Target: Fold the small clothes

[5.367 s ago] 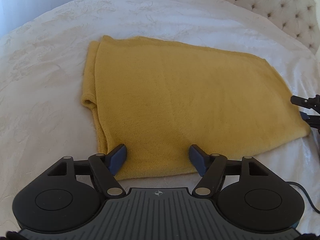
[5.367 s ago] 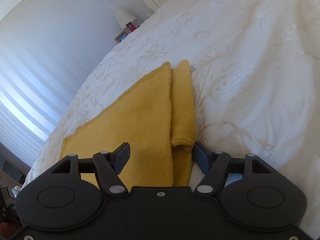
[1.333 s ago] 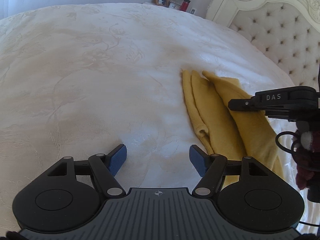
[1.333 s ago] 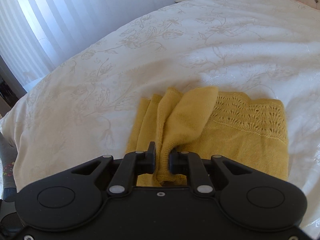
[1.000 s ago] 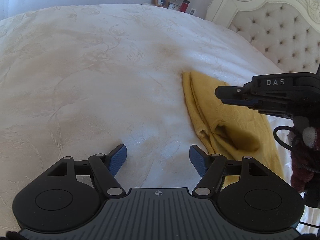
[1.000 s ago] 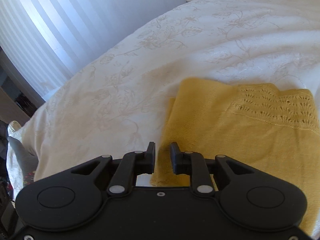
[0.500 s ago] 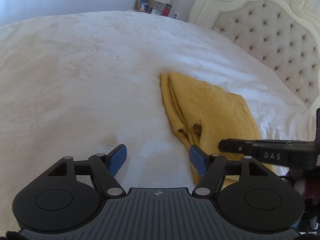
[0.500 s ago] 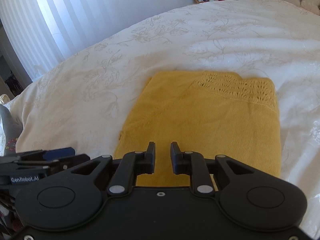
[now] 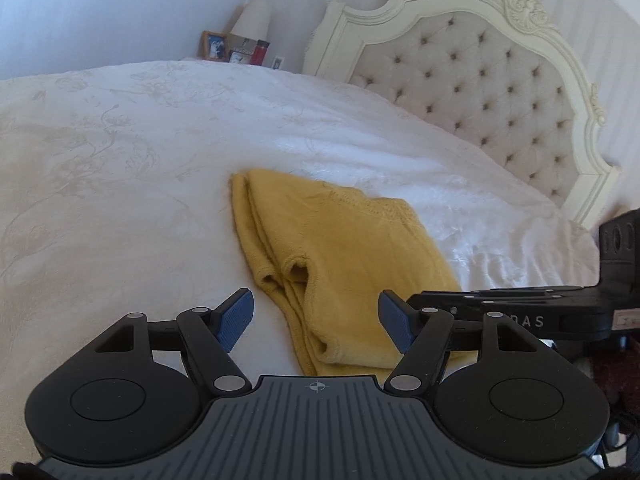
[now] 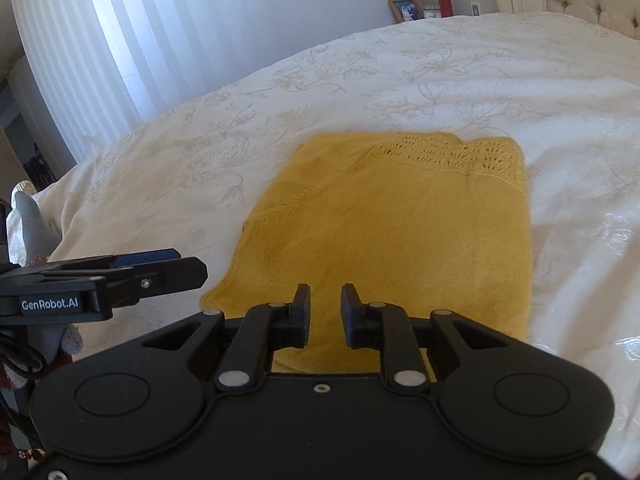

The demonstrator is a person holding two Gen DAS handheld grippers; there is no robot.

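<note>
Lying folded, yellow garment (image 10: 400, 236) lengthwise toward the lace edge.

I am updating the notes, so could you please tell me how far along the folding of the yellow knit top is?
Done: the yellow knit top lies folded into a compact rectangle on the white bedspread. In hand: nothing; the left tongs stand open and the right tongs narrowly apart, both empty. Left: at most tidying the loose cuffs on its side.
</note>
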